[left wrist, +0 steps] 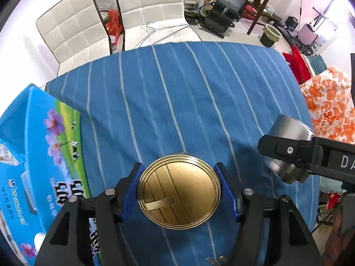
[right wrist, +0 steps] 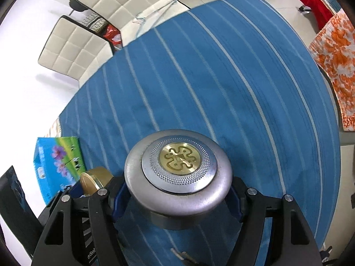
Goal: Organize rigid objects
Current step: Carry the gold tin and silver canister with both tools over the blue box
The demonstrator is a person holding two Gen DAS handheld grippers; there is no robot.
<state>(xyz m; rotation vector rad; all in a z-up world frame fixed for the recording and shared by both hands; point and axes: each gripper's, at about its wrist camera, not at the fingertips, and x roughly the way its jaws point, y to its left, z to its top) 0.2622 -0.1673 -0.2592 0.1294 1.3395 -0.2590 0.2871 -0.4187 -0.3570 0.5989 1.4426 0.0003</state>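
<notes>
My left gripper (left wrist: pixel 179 191) is shut on a round gold tin (left wrist: pixel 179 191), its embossed lid facing the camera, held above the blue striped tablecloth (left wrist: pixel 177 93). My right gripper (right wrist: pixel 177 190) is shut on a round silver tin (right wrist: pixel 177 177) with a gold emblem on its lid. The silver tin also shows in the left wrist view (left wrist: pixel 288 133) at the right, clamped by the black right gripper. The gold tin shows in the right wrist view (right wrist: pixel 93 180) at the lower left.
A blue printed carton (left wrist: pixel 40 159) lies at the table's left edge; it also shows in the right wrist view (right wrist: pixel 57 164). Two white chairs (left wrist: pixel 73 31) stand behind the table. An orange-white cloth (left wrist: pixel 332 106) hangs at the right. Small metal keys (left wrist: pixel 216 259) lie near the front.
</notes>
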